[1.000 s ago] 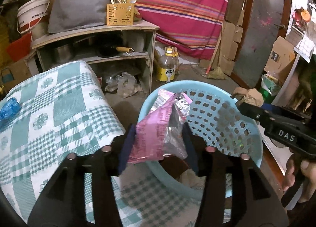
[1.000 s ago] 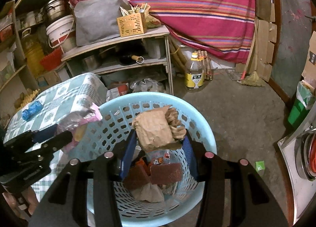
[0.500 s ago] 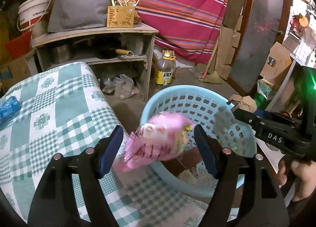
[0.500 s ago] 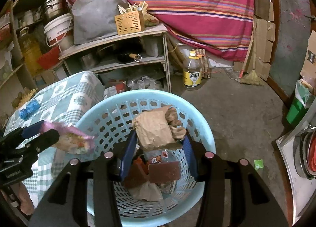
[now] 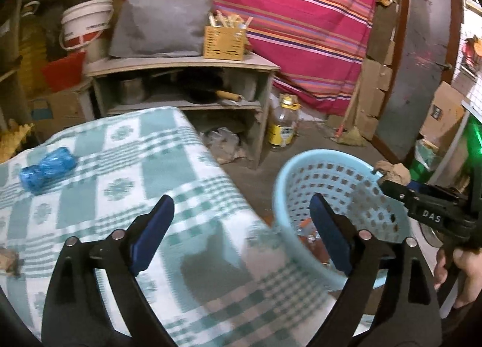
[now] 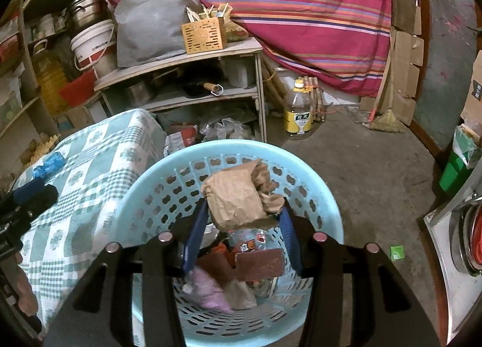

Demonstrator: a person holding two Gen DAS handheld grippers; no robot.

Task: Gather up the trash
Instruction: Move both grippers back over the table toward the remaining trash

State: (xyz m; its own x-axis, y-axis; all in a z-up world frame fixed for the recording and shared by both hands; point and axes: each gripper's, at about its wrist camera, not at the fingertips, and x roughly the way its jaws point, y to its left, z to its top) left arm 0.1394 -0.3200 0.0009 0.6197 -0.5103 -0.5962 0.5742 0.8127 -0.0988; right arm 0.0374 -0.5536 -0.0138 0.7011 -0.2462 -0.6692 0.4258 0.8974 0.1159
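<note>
My left gripper point(image 5: 241, 199) hangs over the edge of the checked table point(image 5: 120, 166); its jaws are opening wide with nothing between them. Beside the table, at the right, stands the light blue basket point(image 5: 280, 178). The pink wrapper point(image 6: 208, 289) lies in the basket point(image 6: 150, 178) among other trash. My right gripper point(image 6: 244, 206) hovers over the basket with crumpled brown paper point(image 6: 235, 196) pressed between its pads, jaws just starting to open. A crumpled blue bag point(image 5: 46, 169) lies on the table's far left.
A wooden shelf point(image 5: 180, 66) with pots stands behind the table. An oil bottle point(image 6: 298, 111) sits on the floor near the striped cloth point(image 6: 301, 15). A brown scrap point(image 5: 7, 259) lies at the table's left edge. A small green scrap point(image 6: 397, 252) is on the floor.
The left gripper's jaws spread apart and the pink wrapper dropped from them into the basket. The left gripper then swung left toward the table. The right gripper stayed put with its paper.
</note>
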